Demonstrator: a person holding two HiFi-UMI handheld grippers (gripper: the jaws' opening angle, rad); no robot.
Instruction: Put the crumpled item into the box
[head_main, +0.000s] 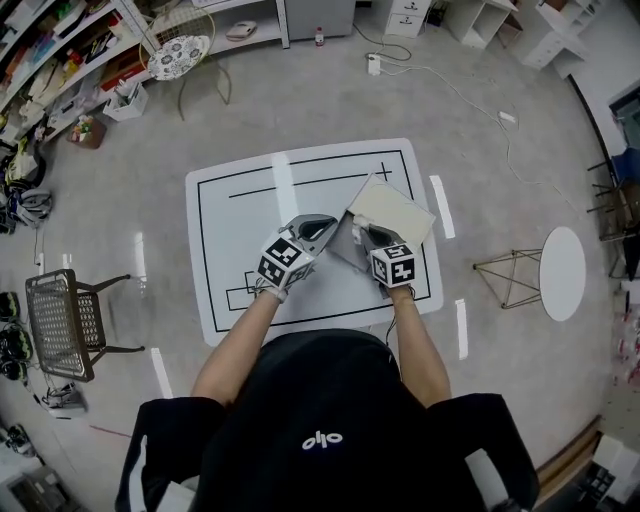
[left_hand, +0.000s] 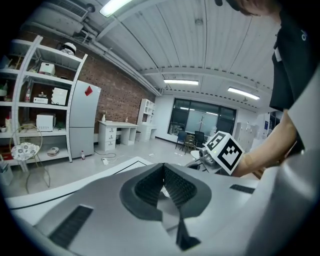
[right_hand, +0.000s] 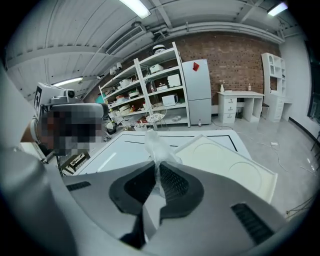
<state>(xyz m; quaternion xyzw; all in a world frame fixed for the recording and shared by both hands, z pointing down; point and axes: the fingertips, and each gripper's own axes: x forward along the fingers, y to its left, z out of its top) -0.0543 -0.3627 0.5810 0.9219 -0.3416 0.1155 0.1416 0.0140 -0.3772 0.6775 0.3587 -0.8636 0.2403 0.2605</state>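
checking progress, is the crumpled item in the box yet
Out: the right gripper pinches the crumpled item between its jaws, outside the box.

Box (head_main: 392, 212) — close ahead of right gripper (head_main: 368, 235)

Reaches both bare forearms (head_main: 235, 345) up from the lower centre of the head view. Holds the left hand-held gripper (head_main: 318, 228) angled toward the right, jaws pressed together. Clamps the right hand-held gripper (head_main: 365, 236), just beside it, on the crumpled item (right_hand: 155, 145).
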